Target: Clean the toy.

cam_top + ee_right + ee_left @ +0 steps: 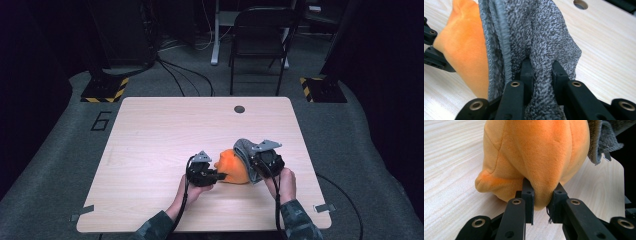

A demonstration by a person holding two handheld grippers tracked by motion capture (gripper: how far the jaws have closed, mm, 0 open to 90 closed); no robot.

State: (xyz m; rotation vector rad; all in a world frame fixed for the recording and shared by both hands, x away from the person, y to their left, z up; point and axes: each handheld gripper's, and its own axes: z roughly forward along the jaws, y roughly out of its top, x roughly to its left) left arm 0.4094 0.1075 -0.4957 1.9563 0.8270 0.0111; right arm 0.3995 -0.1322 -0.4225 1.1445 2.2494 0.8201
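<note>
The left tongs (216,175) pinch the round orange plush toy (234,166) near the pale wooden surface's (165,130) front right, the right tongs (252,162) clamp the grey knitted cloth (245,148) hiding its far side, bare surface lying wide leftward.

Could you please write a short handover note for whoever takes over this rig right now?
Left gripper: shut on the orange plush toy, pinching a fold at its near end and holding it down on the table.
Right gripper: shut on the grey knitted cloth, a bunched fold between its jaws.
Things: the toy lies near the table's front right; the cloth is draped against its right side.
Done: both things are gripped.
Left: whether the cloth is going on or coming off cannot be told; probably keep the toy steady while the right gripper moves the cloth.
</note>
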